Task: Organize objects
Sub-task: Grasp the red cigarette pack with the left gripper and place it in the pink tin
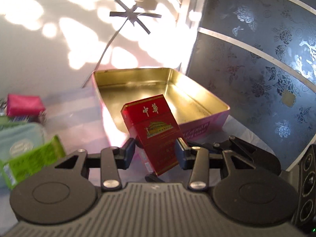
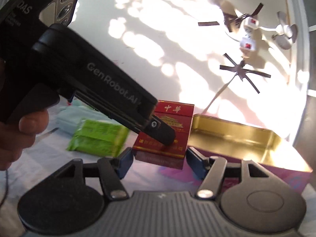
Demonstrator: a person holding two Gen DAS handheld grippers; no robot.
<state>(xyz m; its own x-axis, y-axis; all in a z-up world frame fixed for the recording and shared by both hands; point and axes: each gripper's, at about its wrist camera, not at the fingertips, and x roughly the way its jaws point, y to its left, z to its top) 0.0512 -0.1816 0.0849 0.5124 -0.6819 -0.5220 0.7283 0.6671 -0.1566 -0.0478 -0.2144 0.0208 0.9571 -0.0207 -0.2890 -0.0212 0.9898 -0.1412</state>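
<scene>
A red cigarette pack with gold lettering is held between the blue pads of my left gripper, tilted, just in front of the open gold-lined pink tin. In the right wrist view the same pack sits between the left gripper's black fingers, beside the tin. My right gripper is open and empty, its pads either side of the pack's lower end without touching it.
A green packet, a light blue pouch and a pink packet lie at the left. A dark floral panel stands at the right. White plugs and a cable lie beyond on the pale floor.
</scene>
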